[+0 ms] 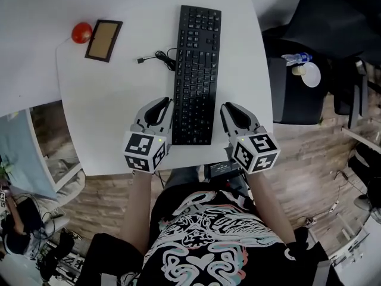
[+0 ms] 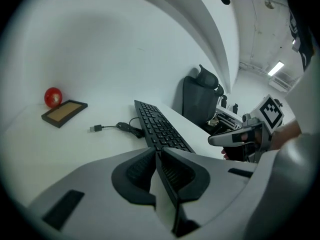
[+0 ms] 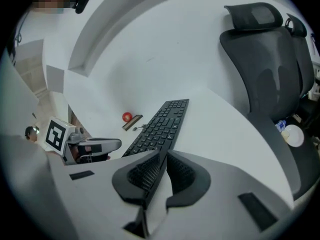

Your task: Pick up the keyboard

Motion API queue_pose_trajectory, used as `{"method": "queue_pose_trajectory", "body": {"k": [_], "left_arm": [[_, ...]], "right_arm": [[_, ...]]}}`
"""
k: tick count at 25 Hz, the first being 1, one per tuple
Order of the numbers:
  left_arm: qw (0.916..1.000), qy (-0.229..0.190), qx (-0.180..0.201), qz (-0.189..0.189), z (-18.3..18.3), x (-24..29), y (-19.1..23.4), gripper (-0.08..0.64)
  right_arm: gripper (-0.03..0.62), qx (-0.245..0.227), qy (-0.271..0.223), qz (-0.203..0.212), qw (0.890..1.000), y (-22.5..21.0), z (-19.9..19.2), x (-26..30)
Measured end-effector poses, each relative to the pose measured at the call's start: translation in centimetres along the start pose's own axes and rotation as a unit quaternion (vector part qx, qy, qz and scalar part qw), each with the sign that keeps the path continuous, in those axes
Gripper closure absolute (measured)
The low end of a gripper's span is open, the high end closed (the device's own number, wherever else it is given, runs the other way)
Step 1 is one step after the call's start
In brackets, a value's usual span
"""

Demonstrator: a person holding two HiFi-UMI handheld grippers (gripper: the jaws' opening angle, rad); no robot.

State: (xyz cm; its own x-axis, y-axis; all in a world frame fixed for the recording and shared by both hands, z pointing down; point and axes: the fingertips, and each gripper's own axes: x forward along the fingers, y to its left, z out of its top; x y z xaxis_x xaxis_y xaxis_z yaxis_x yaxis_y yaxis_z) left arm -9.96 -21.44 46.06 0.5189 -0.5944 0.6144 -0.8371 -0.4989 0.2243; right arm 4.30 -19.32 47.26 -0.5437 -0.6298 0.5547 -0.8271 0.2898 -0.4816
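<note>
Left gripper, right gripper, both closed; keyboard lies between them.

Your black keyboard lies flat, lengthwise up the head view's centre. Its cable curls left, unplugged, on the white table.

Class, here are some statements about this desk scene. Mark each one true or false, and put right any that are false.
1. The keyboard lies flat on the white table. True.
2. The left claw grips the keyboard. False: it is shut and empty, beside the keyboard's near end.
3. The right claw is shut with nothing in it. True.
4. The red ball sits on the keyboard. False: it lies on the table next to the brown frame, well away from the keys.
5. The cable is plugged into something. False: its plug lies loose on the table.
</note>
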Motion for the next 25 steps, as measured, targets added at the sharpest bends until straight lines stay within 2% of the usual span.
{"method": "queue_pose_trajectory", "body": {"k": [2, 5, 6, 8, 10, 13, 19, 25], "left_arm": [[0.9997, 0.016, -0.014, -0.015, -0.6, 0.7, 0.0, 0.534], [0.9984, 0.031, -0.033, -0.032, -1.1, 1.3, -0.3, 0.532], [0.998, 0.035, -0.039, -0.036, -1.3, 1.4, -0.4, 0.53], [0.997, 0.042, -0.049, -0.042, -1.4, 1.6, -0.6, 0.494], [0.9957, 0.053, -0.059, -0.048, -1.7, 1.9, -0.8, 0.411], [0.9923, 0.073, -0.079, -0.062, -2.2, 2.5, -1.1, 0.38], [0.9864, 0.098, -0.11, -0.073, -2.8, 3.4, -1.4, 0.344], [0.9755, 0.117, -0.15, -0.111, -3.1, 4.5, -1.3, 0.344]], "right_arm": [[0.551, 0.021, 0.011, 0.012, 1.0, -0.1, -0.3, 0.9], [0.475, 0.067, 0.035, 0.039, 0.996, 0.0, -1.2, 1.9], [0.469, 0.077, 0.043, 0.045, 0.995, 0.0, -1.5, 2.0], [0.465, 0.083, 0.056, 0.05, 0.994, 0.1, -1.9, 2.3], [0.463, 0.087, 0.066, 0.051, 0.993, 0.0, -2.1, 2.5], [0.462, 0.1, 0.075, 0.051, 0.991, -0.4, -2.2, 2.9], [0.46, 0.125, 0.095, 0.069, 0.985, -0.2, -2.0, 3.7], [0.46, 0.157, 0.122, 0.091, 0.976, -0.3, -1.5, 5.5]]}}
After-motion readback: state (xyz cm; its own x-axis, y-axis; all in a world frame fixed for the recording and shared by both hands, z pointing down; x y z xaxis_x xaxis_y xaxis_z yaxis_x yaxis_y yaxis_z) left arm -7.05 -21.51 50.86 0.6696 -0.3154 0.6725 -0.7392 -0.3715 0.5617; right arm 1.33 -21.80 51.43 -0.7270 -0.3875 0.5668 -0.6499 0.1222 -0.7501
